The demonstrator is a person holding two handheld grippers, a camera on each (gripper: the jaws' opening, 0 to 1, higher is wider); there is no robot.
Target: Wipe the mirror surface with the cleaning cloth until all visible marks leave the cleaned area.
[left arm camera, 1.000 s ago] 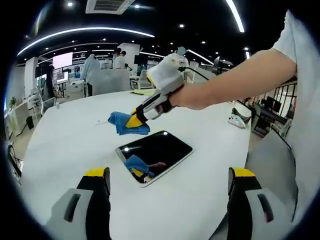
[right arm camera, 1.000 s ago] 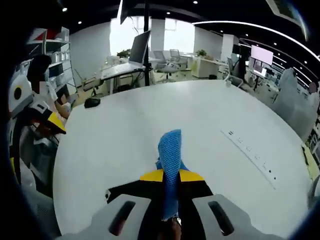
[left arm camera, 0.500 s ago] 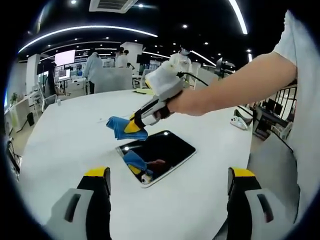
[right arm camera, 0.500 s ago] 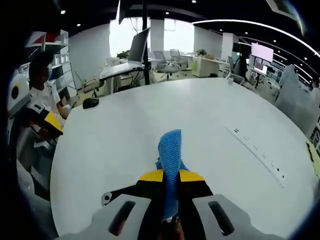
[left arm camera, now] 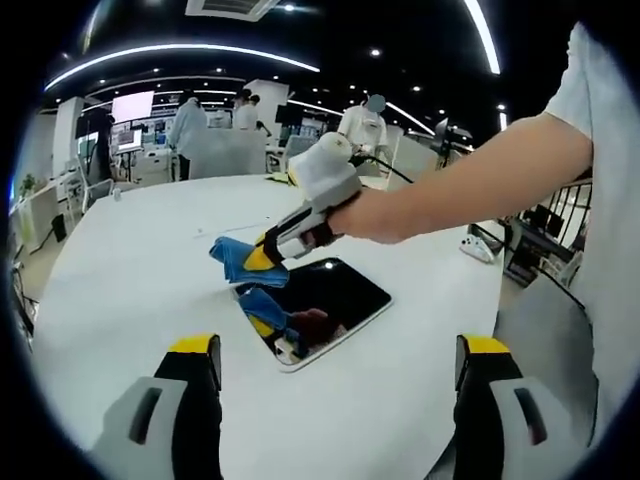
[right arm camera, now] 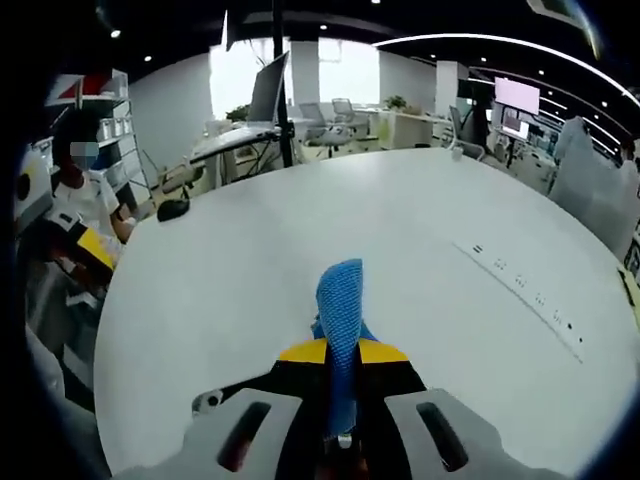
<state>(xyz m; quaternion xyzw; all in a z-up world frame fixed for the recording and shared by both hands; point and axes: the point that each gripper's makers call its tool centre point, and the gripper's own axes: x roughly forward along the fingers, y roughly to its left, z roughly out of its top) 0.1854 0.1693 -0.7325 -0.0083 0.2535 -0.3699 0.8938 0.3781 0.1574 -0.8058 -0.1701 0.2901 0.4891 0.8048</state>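
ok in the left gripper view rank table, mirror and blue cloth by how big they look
1. white table
2. mirror
3. blue cloth, clamped in the right gripper

The cloth lies slightly farther away, but the mirror clearly looks bigger.

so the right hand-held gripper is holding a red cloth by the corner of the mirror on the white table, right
Not quite: the cloth is blue, not red. The left gripper view shows the right hand-held gripper shut on it by the corner of the mirror on the white table; the right gripper view shows the same blue cloth between its jaws.
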